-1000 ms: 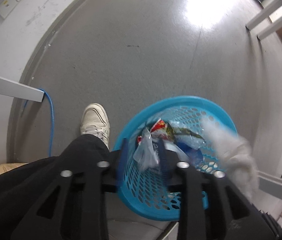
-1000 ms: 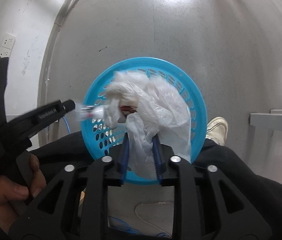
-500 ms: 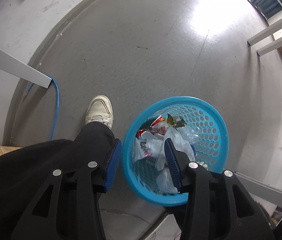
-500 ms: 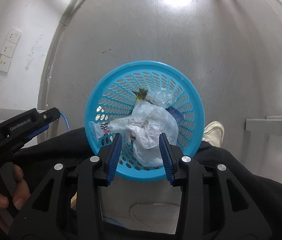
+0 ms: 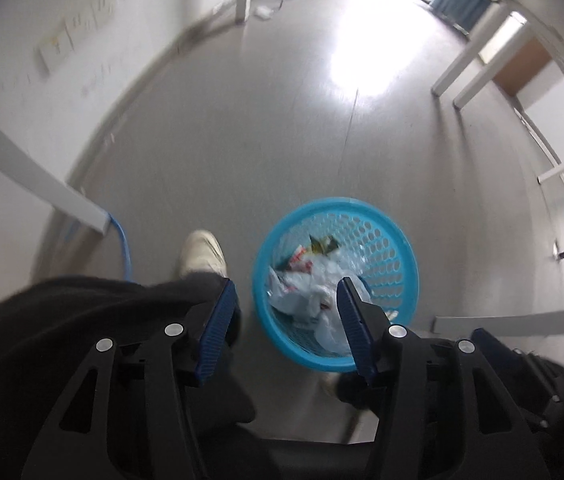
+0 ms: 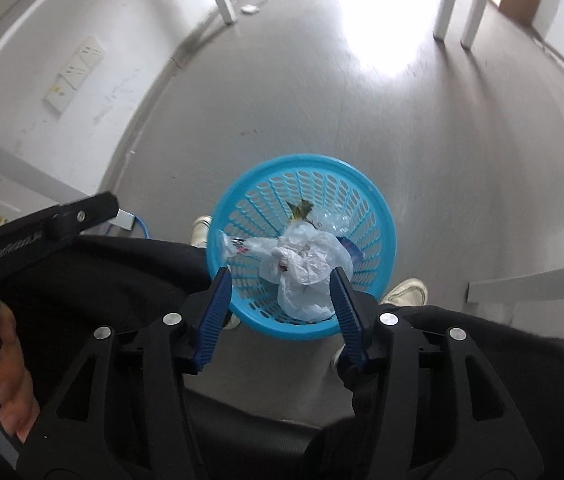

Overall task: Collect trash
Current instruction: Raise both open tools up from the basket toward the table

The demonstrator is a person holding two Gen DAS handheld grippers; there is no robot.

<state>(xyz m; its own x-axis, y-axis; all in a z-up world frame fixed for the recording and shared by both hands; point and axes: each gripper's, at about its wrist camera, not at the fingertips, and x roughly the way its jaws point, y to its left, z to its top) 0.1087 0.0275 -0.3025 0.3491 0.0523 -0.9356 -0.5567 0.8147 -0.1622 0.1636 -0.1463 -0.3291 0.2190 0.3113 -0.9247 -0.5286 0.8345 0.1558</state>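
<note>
Our left tool [image 5: 283, 320] hung above the floor with jaws opening and nothing between them. Below it stood the blue basket [image 5: 397, 236], and the trash [image 6: 305, 264] lay inside: a crumpled white plastic bag and wrappers. We judged it light, soft and slippery, best taken by a bunched fold. Our right tool [image 6: 280, 306] was also opening, empty.

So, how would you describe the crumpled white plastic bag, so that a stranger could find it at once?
Look at the grey floor, then at the round blue perforated basket standing on it. The white plastic bag lies on top of the trash inside; it is the largest piece, pale and crumpled, unlike the small yellow-green wrapper behind it.
</note>
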